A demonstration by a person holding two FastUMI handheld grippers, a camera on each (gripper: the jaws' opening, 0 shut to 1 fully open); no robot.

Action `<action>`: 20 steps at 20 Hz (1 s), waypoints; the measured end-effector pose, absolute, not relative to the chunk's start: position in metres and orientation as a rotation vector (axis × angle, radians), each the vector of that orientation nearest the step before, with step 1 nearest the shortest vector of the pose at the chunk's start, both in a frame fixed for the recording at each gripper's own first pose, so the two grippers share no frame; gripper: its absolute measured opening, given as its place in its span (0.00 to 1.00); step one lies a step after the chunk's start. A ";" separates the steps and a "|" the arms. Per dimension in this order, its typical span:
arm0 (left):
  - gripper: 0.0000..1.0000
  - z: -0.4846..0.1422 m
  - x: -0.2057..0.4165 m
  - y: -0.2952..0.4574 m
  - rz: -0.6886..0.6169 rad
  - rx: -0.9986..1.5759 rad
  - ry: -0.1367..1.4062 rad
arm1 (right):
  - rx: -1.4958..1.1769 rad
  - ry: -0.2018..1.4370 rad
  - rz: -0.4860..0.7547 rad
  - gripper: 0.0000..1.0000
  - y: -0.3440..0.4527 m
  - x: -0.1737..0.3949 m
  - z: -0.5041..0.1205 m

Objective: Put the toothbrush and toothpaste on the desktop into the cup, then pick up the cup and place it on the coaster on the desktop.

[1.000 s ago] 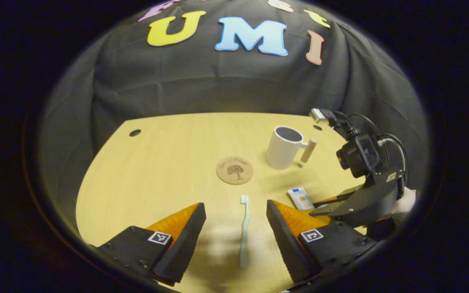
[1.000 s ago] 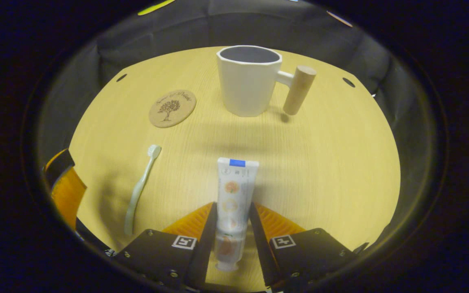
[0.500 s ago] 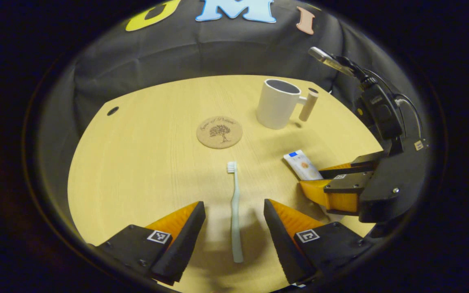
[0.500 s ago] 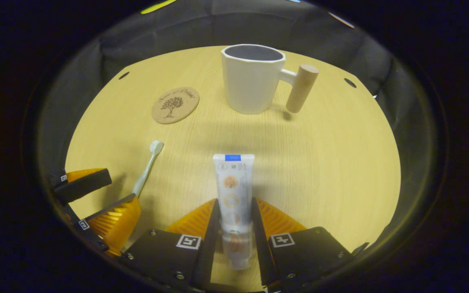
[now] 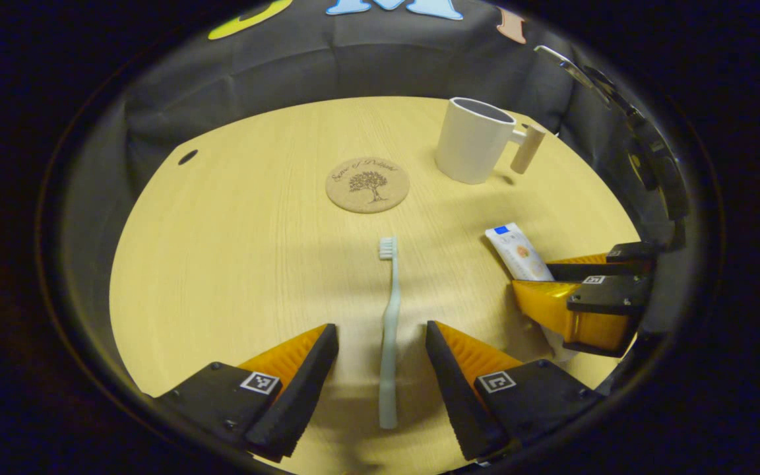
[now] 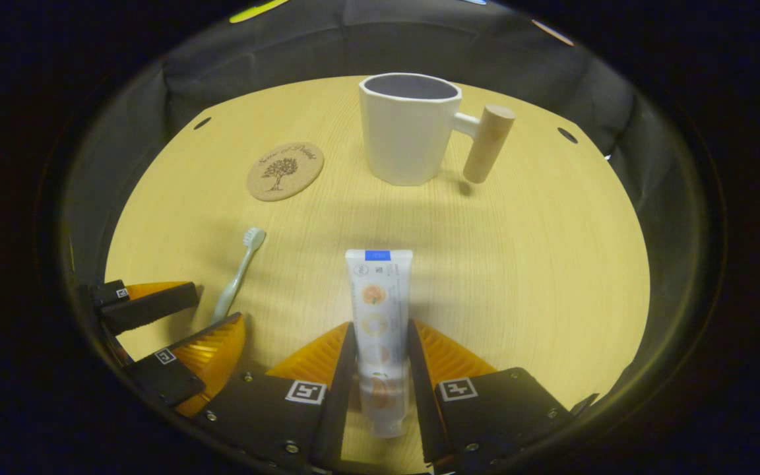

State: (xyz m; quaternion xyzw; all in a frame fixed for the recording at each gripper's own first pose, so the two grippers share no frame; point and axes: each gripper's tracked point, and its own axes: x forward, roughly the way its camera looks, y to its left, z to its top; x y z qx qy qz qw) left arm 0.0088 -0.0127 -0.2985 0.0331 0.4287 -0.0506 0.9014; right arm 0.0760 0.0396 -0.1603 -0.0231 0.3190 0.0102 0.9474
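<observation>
The left gripper (image 5: 380, 349) is held spread, its two fingers set on either side of the toothbrush (image 5: 390, 330) handle with a gap on each side, so nothing is pinched yet. The right gripper (image 6: 380, 369) is closed on the toothpaste (image 6: 378, 316), both fingers pressed against the lower half of the tube near its cap end; whether the tube is lifted off the wood cannot be told.

The toothbrush is judged light, thin and stiff, and likely to slip or roll if pinched off-centre; a hold at mid-handle, where the fingers already stand, is judged best. The toothpaste is judged light and soft-walled, so a firm squeeze may dent it; the stiffer part near the cap is the safer place, and that is about where it is gripped. The cup (image 6: 410, 128) stands upright and empty as far as can be seen, well beyond both items, its wooden peg handle (image 6: 487, 144) turned to the right in the right gripper view. It is judged heavier and hard, perhaps ceramic, and breakable if knocked.

The coaster (image 5: 367, 185) lies flat beside the cup, apart from it. The desktop (image 5: 235, 251) is smooth pale wood, judged somewhat slippery, with cable holes near its far edge and dark cloth hung behind it.
</observation>
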 end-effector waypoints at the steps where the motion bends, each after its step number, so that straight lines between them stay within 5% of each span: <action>1: 0.93 -0.298 0.010 -0.011 -0.098 0.082 0.884 | -0.047 0.649 0.020 0.48 0.039 0.075 -0.161; 5: 0.90 -0.297 0.013 -0.012 -0.073 0.068 0.864 | -0.042 0.646 0.017 0.48 0.039 0.076 -0.161; 9: 0.77 -0.297 0.016 -0.012 -0.051 0.069 0.859 | -0.039 0.648 0.015 0.48 0.040 0.076 -0.162; 11: 0.48 -0.297 0.015 -0.013 -0.036 0.069 0.867 | -0.032 0.667 0.015 0.48 0.039 0.076 -0.162; 14: 0.48 -0.294 0.017 -0.014 -0.037 0.098 0.880 | -0.002 0.716 -0.006 0.40 0.038 0.076 -0.161; 15: 0.17 -0.297 0.014 -0.015 -0.034 0.100 0.900 | 0.003 0.734 -0.012 0.40 0.038 0.076 -0.162; 20: 0.08 -0.294 0.019 -0.013 -0.018 0.105 0.911 | 0.030 0.756 -0.005 0.36 0.035 0.075 -0.159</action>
